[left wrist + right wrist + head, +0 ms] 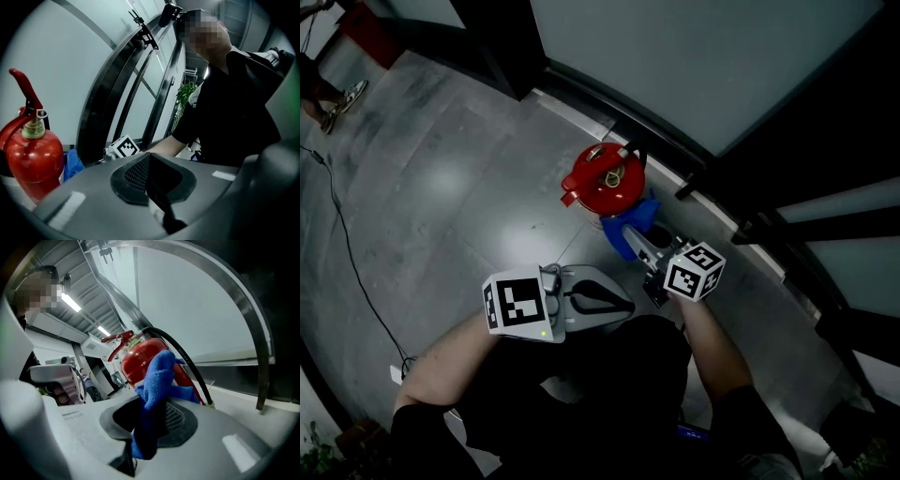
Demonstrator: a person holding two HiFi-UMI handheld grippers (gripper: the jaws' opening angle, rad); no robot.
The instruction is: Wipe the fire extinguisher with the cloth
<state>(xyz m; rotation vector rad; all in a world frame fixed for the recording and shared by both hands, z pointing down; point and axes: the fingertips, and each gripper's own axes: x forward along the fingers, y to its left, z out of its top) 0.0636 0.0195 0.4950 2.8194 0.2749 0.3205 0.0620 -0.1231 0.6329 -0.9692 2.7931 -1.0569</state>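
A red fire extinguisher (602, 176) stands on the grey floor beside the glass wall. In the right gripper view its body (140, 357) and black hose (187, 365) rise just beyond the jaws. My right gripper (639, 242) is shut on a blue cloth (630, 223), and the cloth (157, 390) lies against the extinguisher's side. My left gripper (605, 300) hovers nearer to me, a little short of the extinguisher, with its jaws shut and nothing between them. In the left gripper view the extinguisher (33, 159) stands at the far left, apart from that gripper (154, 185).
A black metal frame (675, 141) of the glass wall runs diagonally behind the extinguisher. A thin cable (347, 253) trails over the floor at left. Someone's feet (337, 98) and a red box (370, 33) are at the top left. A green plant (185, 96) stands further off.
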